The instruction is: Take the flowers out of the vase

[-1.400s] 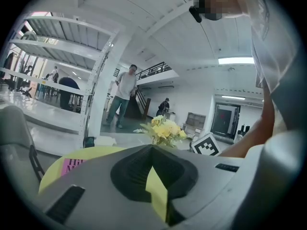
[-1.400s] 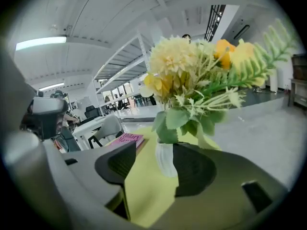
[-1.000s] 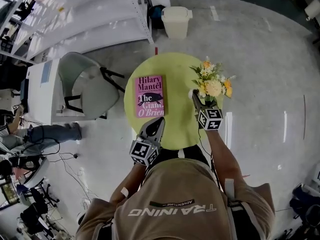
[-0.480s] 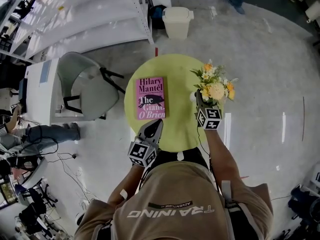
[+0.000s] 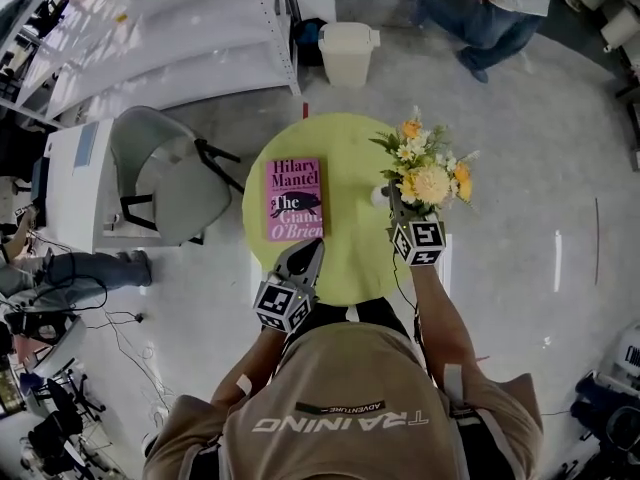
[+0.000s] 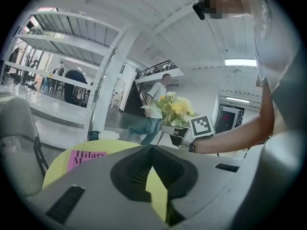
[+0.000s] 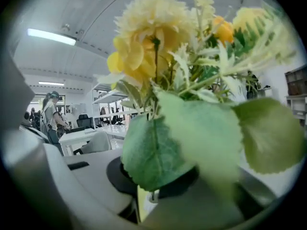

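Jaws of the right gripper [image 7: 144, 195] are closing, pinching the green stems of the flowers [image 7: 153, 32] just under the leaves. In the head view the bunch, yellow, orange and white, stands over the right edge of the round green counter [image 5: 350, 148], with a small white vase [image 5: 378, 196] just left of the gripper's tips. Whether the stems are clear of the vase cannot be told. The left gripper [image 5: 310, 248] hangs at the near edge of the counter, its jaws together and empty. A pink book [image 5: 295, 200] lies flat on the left side of the counter, well apart from the flowers. Beyond the counter stands a white bin [image 5: 347, 50].
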Motion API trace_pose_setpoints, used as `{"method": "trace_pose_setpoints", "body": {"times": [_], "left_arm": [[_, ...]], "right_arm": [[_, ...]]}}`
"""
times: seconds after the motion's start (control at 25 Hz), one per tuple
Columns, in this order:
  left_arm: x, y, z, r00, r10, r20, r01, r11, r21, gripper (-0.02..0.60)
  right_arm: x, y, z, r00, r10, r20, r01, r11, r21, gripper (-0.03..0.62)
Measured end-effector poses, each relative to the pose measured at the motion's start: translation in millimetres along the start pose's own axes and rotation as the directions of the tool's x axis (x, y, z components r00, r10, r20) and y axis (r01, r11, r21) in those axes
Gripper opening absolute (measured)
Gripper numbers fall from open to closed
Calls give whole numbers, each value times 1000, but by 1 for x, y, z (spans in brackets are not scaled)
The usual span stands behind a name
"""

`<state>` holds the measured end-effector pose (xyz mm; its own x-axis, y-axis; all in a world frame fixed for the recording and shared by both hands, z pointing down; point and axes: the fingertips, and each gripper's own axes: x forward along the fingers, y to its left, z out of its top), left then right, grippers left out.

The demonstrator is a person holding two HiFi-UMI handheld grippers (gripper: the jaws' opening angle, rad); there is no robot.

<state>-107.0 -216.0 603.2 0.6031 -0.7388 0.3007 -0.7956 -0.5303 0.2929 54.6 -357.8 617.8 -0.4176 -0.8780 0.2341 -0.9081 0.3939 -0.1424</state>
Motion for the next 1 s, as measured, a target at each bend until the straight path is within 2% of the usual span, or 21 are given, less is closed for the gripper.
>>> {"method": "trace_pose_setpoints", "body": {"times": [0.24,0.36,0.48,0.64,0.76,0.88,1.0], "left_arm": [[2,-6,6,999,-18,28,18,1000,-10,2],[2,-6,8,999,-22,40,22,1000,-15,2],[1,-8,11,999,-28,46,29,999,-17,2],[1,-9,7,999,-28,42,29,999,-14,2],[3,-13,5,999,-31,34,31,999,-11,2],[3,-22,3,999,-41,20,41,999,-6,2],[2,-29,0,999,-50,2,50,999,-1,2]], "right_arm": [[-22,13,51,998,65,0,-64,993,-98,34],[-33,21,69,995,98,-3,-98,990,-96,34],[-48,17,71,995,96,-22,-97,993,-60,34],[-73,3,40,992,83,-94,-80,996,32,34],[-93,-8,4,986,73,-151,-49,985,163,34],[-108,-15,-36,977,68,-202,-2,950,312,34],[-112,-17,-77,958,88,-272,34,909,416,32]]}}
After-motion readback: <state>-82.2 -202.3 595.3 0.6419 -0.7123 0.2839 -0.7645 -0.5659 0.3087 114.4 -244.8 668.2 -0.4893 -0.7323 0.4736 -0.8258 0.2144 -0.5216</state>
